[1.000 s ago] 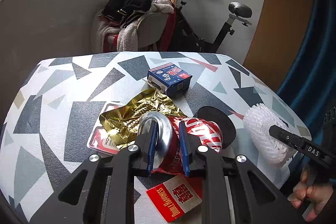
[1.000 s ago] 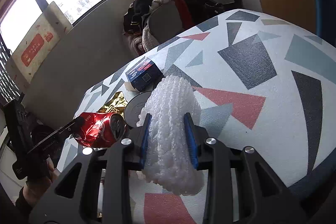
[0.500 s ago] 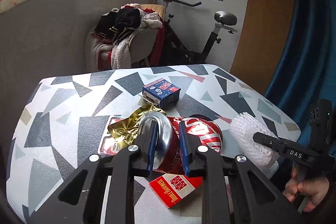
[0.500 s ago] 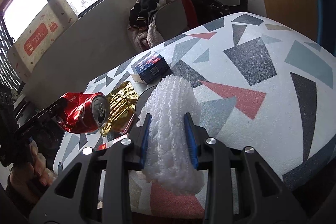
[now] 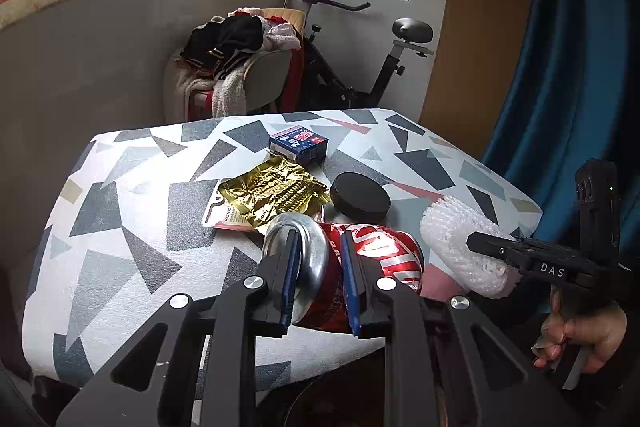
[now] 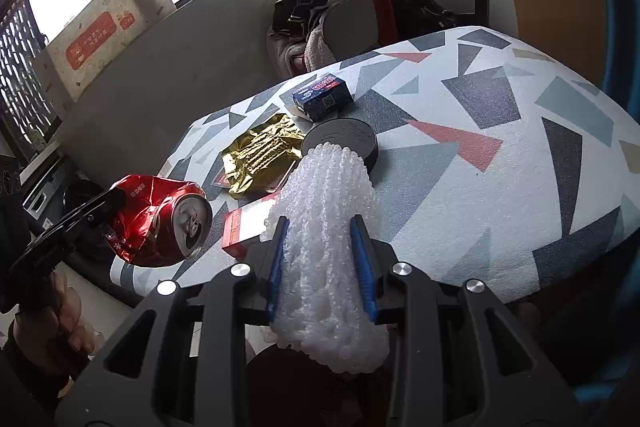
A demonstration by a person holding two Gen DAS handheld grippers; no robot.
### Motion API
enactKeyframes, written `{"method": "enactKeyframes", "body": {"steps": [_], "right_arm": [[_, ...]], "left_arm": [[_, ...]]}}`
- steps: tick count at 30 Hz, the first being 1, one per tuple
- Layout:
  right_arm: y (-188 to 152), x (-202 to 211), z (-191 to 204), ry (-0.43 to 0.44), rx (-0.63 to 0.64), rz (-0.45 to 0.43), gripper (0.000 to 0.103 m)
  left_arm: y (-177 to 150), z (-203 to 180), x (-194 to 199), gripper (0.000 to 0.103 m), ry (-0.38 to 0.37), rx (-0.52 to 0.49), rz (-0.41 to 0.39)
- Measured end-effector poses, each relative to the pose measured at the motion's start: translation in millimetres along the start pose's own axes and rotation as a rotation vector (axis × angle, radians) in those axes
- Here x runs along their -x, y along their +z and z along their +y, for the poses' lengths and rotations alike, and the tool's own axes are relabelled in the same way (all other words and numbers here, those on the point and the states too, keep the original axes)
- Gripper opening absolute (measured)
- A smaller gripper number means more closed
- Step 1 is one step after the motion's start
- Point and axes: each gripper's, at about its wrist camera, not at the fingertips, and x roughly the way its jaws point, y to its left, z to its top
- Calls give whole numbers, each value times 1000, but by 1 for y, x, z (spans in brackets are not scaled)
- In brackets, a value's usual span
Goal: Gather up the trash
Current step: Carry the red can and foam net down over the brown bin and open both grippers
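A: What are your tools doing right now?

B: My left gripper (image 5: 318, 273) is pinching the crushed red can (image 5: 360, 275), blue pads pressing on both sides near its silver end, and I'm holding it in the air at the near edge of the table (image 5: 132, 227). My right gripper (image 6: 322, 265) is squeezing the white foam net sleeve (image 6: 332, 235), which is bulging out above and below the pads.

A: And what is lying beyond them?

B: On the patterned tabletop a red card packet (image 6: 246, 227) is sitting just beyond the sleeve. Farther out, the gold foil wrapper (image 5: 276, 193) is lying crumpled on a red-and-white pack, the black round lid (image 5: 360, 197) is sitting beside it, and the blue box (image 5: 300, 143) is standing behind both
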Motion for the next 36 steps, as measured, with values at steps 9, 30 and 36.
{"method": "enactKeyframes", "body": {"steps": [9,30,36], "right_arm": [[-50,9,21,16,73,93,33],[-94,-19,31,43,100,273,70],[-85,-8,35,14,257,179,96]], "left_arm": [[-36,0,36,20,14,6,3],[-60,-4,47,20,-6,14,9],[-78,-7,41,20,-54,7,19]]}}
